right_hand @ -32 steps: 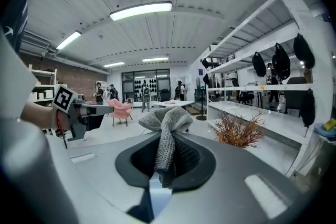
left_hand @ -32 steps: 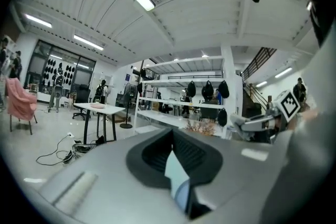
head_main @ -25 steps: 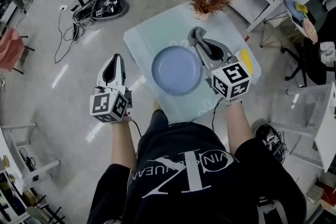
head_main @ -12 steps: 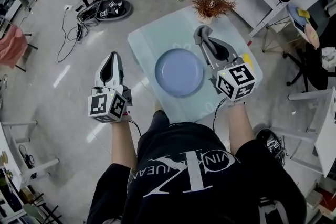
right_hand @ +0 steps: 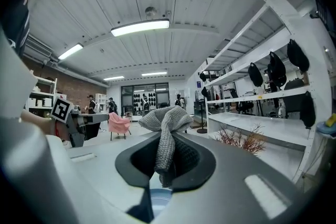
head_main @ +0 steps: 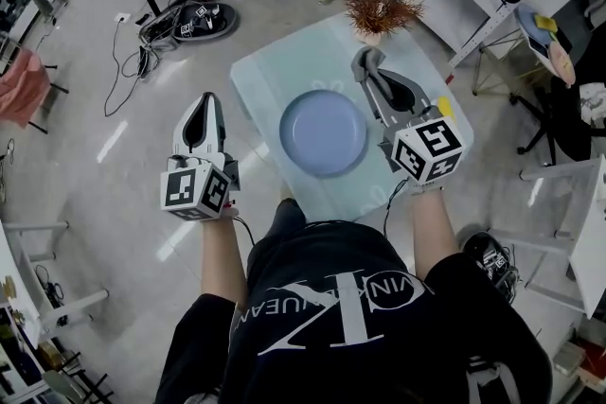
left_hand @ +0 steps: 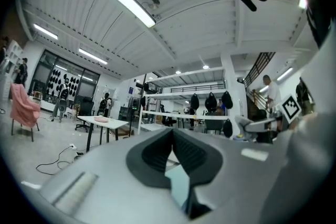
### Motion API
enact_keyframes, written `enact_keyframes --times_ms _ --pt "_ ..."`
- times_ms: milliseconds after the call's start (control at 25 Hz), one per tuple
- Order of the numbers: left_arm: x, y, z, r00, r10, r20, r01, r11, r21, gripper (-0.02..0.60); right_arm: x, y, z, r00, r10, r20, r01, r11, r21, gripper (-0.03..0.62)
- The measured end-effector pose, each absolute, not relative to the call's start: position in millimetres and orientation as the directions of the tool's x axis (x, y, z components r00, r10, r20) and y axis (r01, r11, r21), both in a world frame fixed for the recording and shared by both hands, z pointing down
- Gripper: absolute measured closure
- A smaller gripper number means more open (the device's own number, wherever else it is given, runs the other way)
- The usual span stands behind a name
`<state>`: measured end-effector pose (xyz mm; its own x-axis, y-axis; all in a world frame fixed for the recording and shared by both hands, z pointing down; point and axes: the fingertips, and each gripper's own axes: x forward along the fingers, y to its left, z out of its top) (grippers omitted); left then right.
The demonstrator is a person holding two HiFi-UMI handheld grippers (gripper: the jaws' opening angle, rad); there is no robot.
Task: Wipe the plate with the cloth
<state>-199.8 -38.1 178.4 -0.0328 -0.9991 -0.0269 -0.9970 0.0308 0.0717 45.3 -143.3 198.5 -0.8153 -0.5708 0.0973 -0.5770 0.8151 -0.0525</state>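
Observation:
A round blue plate (head_main: pixel 323 131) lies in the middle of a small pale glass-topped table (head_main: pixel 270 71). My right gripper (head_main: pixel 365 64) hovers at the plate's right side, shut on a grey knitted cloth (head_main: pixel 364 61), whose bunched top (right_hand: pixel 164 119) stands above the pinched jaws in the right gripper view. A sliver of the plate (right_hand: pixel 158 201) shows below those jaws. My left gripper (head_main: pixel 204 108) is off the table's left edge, over the floor, with its jaws together and nothing in them (left_hand: pixel 172 140).
A dried reddish plant (head_main: pixel 380 3) in a small pot stands at the table's far edge. A yellow object (head_main: pixel 443 110) lies on the table's right side behind my right gripper. Cables and a black device (head_main: pixel 186 18) lie on the floor to the left.
My right gripper with the cloth has shifted slightly right and further from me beside the plate. My left gripper has risen a little.

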Motion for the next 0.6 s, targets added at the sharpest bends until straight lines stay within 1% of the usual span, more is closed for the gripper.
enact_keyframes --times_ms 600 --pt "-198.6 -40.6 172.6 -0.038 -0.998 -0.041 -0.998 0.035 0.053 0.581 47.6 -143.9 197.0 -0.828 -0.556 0.076 -0.561 0.823 -0.088 0.559"
